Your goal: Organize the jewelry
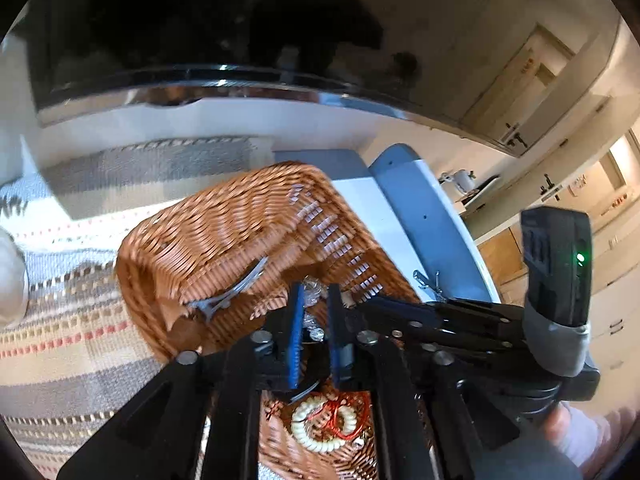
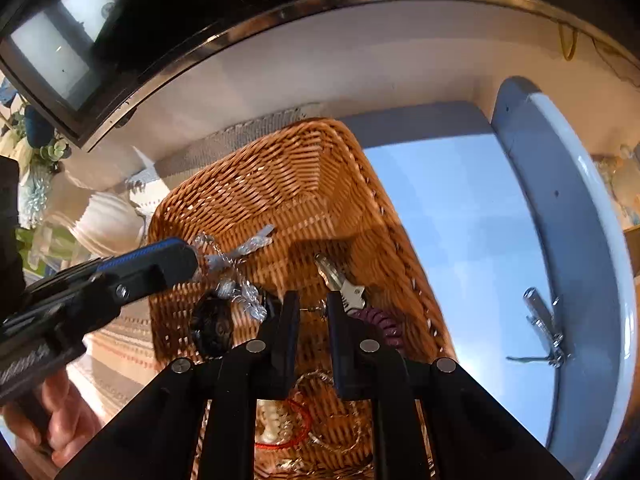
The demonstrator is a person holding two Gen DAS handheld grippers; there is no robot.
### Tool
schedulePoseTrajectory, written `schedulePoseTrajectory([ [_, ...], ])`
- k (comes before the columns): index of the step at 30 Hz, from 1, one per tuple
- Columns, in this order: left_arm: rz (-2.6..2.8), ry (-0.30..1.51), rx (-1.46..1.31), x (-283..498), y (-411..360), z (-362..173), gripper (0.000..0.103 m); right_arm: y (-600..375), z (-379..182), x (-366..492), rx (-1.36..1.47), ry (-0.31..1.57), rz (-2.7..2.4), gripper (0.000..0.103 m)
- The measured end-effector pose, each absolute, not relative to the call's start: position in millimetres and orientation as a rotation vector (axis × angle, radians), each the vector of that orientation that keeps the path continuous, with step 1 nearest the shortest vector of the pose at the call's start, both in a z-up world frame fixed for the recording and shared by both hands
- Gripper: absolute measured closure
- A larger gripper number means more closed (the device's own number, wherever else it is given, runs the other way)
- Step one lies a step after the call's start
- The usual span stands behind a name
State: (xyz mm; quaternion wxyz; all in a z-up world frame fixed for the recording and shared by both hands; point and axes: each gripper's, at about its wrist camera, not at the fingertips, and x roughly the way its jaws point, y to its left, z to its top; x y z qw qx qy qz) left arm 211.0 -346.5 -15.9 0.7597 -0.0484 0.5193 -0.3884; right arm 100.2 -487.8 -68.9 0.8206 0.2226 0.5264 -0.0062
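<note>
Over a wicker basket (image 2: 280, 184), the left claw (image 1: 314, 300) pinches a clear crystal bracelet (image 2: 236, 280) above the weave. The right claw (image 2: 313, 308), jaws narrowly parted, grips a small metal stud (image 2: 314, 310). Keys (image 2: 340, 284), a white bead bracelet (image 1: 320, 426) and red cord (image 2: 296, 420) lie inside.

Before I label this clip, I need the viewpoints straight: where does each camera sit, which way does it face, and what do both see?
Left wrist: sits on the left gripper, facing down into the wicker basket; its fingers pinch a clear crystal piece; the right gripper's body shows beside it.
Right wrist: sits on the right gripper, facing into the same basket; the left gripper and the hand holding it enter from the left.
Shared: basket, crystal piece, white bead bracelet, red cord.
</note>
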Motion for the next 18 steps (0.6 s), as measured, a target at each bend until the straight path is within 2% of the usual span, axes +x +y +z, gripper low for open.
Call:
schedulePoseTrajectory([
  [1, -0.830, 1.142, -0.112, 212, -342, -17, 0.074, -488, -67, 97, 0.470, 1.118, -0.017, 0.077],
  [2, -0.818, 1.143, -0.114, 211, -338, -17, 0.069, -487, -63, 93, 0.464, 1.110, -0.021, 0.075],
  [4, -0.803, 1.154, -0.120, 207, -331, -17, 0.067, -485, -56, 85, 0.451, 1.097, -0.021, 0.073],
  [12, -0.732, 1.130, -0.075, 166, -298, 1, 0.067, -463, -34, 47, 0.385, 1.103, -0.025, 0.073],
  [18, -0.551, 1.001, 0.144, 119, -278, 31, 0.067, -425, -9, 22, 0.312, 1.088, -0.033, 0.072],
])
